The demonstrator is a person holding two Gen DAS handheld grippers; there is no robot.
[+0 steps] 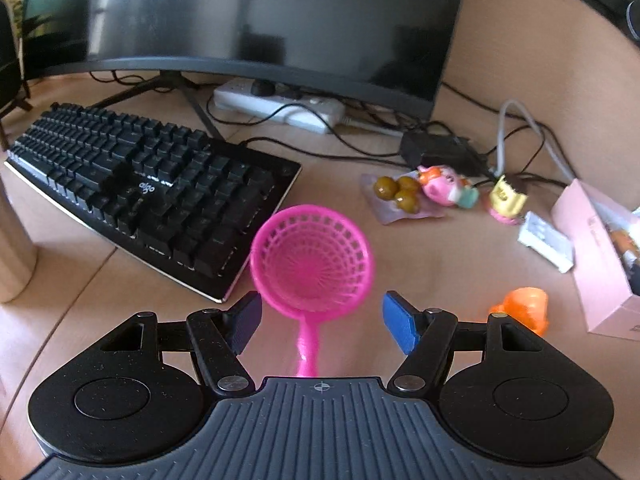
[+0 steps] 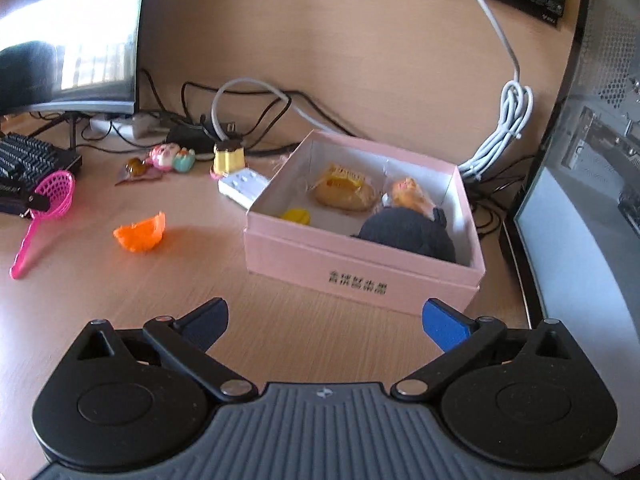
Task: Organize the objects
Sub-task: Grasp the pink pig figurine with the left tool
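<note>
wooden desk (image 2: 280,340), pink strainer (image 1: 312,256) between parted left tongs (image 1: 322,322)

Left gripper (image 1: 322,322): black body with a grey ribbed central plate bearing a small crosshair mark. Two round black housings flank the plate, each with a shallow circular recess. Angled black link arms are pinned with silver screws at both ends. One finger pad is dark navy, the other bright blue.

Right gripper (image 2: 324,322): same build, with grey ribbed plate, small centre mark, black round housings, silver pivot screws, triangular cut-outs in the outer links, one dark pad and one blue pad.
</note>
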